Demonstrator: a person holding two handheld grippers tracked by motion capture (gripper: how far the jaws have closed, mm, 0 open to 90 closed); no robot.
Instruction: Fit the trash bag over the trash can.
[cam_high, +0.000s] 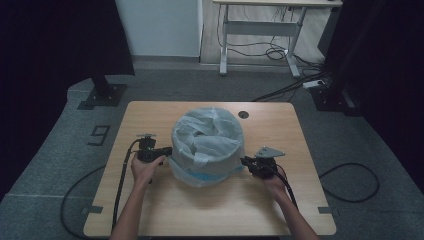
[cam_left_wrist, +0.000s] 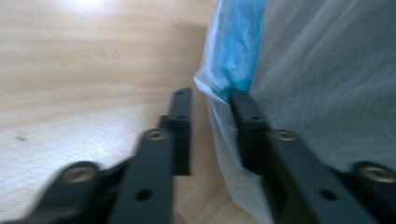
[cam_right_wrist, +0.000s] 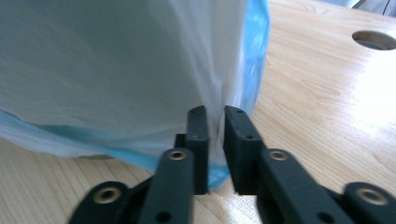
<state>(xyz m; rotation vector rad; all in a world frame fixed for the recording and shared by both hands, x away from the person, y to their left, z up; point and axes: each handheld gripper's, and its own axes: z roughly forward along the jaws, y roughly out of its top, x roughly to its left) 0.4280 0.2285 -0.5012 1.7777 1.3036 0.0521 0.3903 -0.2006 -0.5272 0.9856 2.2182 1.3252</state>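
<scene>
Two grippers at either side of a bagged bin on the wooden table (cam_high: 150, 205).

From above, the plastic-lined bin (cam_high: 207, 145) stands mid-table, the left gripper (cam_high: 165, 151) and right gripper (cam_high: 245, 161) at its lower sides. Left gripper view: jaws parted, the bag's edge (cam_left_wrist: 219, 100) lying against one, not pinched. Right gripper view: jaws narrowly apart with a fold of the bag (cam_right_wrist: 215, 126) between; I can't tell if they press it.

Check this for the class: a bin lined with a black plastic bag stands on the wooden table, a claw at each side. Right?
Not quite. The bag over the bin is translucent white with a blue edge, as the high view shows. It does stand on the wooden table, left claw and right claw beside it.
</scene>
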